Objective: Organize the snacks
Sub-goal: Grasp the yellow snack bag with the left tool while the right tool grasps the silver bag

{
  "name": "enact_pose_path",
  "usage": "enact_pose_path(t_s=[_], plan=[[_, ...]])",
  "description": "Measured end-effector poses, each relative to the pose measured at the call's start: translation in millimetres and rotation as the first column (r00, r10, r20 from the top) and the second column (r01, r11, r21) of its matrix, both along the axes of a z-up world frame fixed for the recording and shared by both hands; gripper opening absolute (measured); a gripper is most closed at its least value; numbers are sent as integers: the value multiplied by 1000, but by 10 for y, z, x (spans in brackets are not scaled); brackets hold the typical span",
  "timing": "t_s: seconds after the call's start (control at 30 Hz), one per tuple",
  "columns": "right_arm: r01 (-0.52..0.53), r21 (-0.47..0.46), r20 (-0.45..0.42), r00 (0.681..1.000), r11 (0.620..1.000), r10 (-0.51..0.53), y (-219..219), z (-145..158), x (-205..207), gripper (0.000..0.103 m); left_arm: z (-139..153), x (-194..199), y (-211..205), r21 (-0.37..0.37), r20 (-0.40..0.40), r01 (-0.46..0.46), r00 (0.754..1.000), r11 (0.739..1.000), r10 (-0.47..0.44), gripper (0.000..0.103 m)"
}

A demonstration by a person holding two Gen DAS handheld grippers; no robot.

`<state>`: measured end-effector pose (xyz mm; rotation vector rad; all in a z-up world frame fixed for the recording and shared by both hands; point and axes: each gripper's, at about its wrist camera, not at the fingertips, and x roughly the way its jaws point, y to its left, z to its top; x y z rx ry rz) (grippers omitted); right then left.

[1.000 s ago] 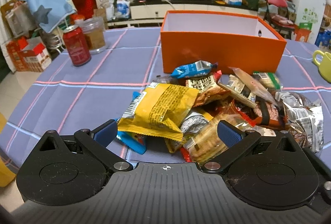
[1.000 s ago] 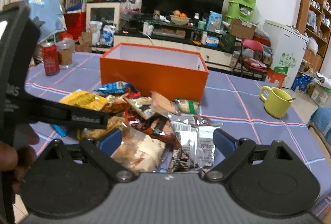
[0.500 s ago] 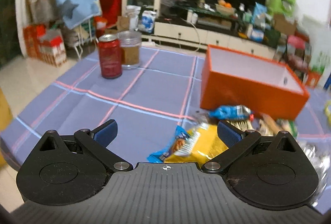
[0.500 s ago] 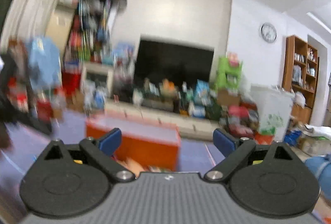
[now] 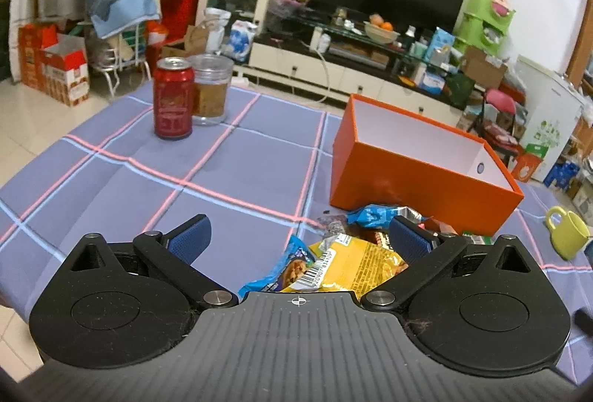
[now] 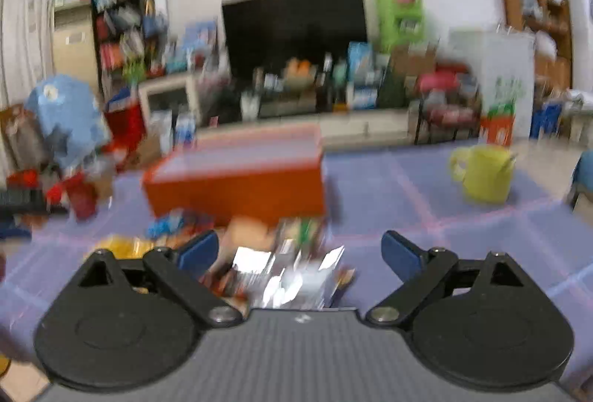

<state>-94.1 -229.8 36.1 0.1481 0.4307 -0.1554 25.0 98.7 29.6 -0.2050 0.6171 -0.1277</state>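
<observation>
Beside the open orange cardboard box (image 5: pixel 418 175), loose foil snack packets (image 5: pixel 348 261) await both empty, spread hand-held grippers (image 5: pixel 298 239) (image 6: pixel 298 251), presumably for boxing.

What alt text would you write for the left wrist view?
The open left gripper hovers over a pile of snack packets, a yellow packet nearest, beside an empty orange box on a checked tablecloth.

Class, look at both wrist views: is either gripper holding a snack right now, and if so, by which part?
Nothing is held. The left gripper and right gripper are both open, above the snack pile with nothing between the fingers.
</observation>
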Motion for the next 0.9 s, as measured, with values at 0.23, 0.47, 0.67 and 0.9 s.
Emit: enact_pose_path(t_s=[0.23,0.47,0.67,0.9], plan=[[-2,-160,-39,999,987,-5,412,-184,127,93,-140,52,-180,65,-22,102,995,993,-100,79],[55,-79,-92,994,995,-63,258,-311,205,93,-195,42,-253,101,73,79,994,992,-86,77],[55,-82,-122,990,995,-65,313,-413,308,93,-249,214,-283,101,-36,118,993,988,-115,84],[110,-59,-166,979,992,-118,199,-488,400,93,-242,312,-176,-9,-1,90,996,996,-90,85]])
